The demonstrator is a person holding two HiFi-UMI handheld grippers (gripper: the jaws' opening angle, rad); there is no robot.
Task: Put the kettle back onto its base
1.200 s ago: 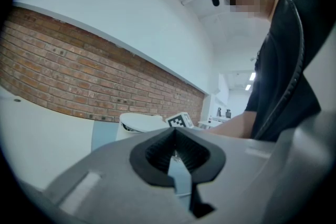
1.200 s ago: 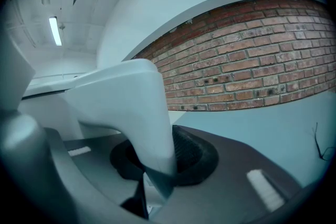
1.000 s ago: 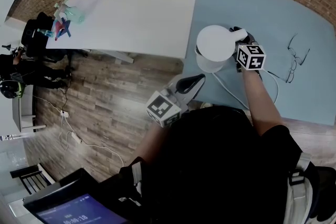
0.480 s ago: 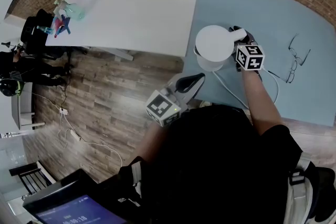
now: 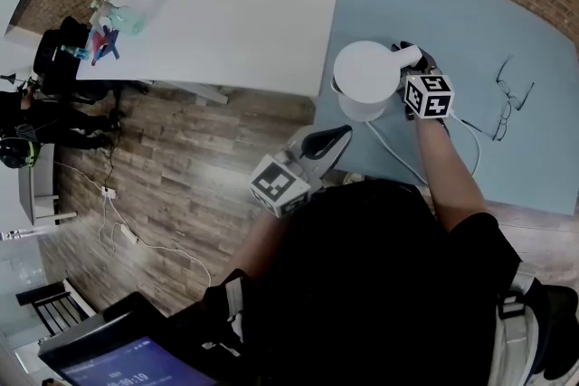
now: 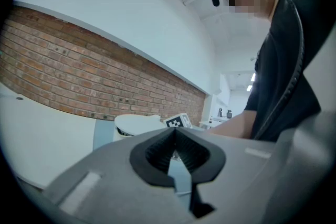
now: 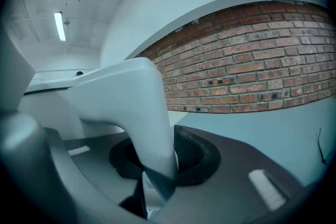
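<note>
A white kettle (image 5: 366,86) stands upright on the blue table (image 5: 470,32); its base is hidden under it. My right gripper (image 5: 409,68) is at the kettle's right side, its jaws around the white handle (image 7: 142,113). The jaws have just been opening, but the handle still fills the gap and the ridged pad (image 7: 191,152) lies against it. My left gripper (image 5: 330,138) hangs shut and empty near my body, off the table's front edge. In the left gripper view the kettle (image 6: 137,126) shows beyond that gripper's (image 6: 175,144) closed jaws.
A white cable (image 5: 393,154) runs from under the kettle toward the table's front edge. Spectacles (image 5: 511,99) lie on the blue table to the right. A white table (image 5: 244,23) adjoins on the left, above wooden floor (image 5: 181,185). A brick wall stands behind.
The kettle and both grippers keep their places; only the head view has shifted slightly.
</note>
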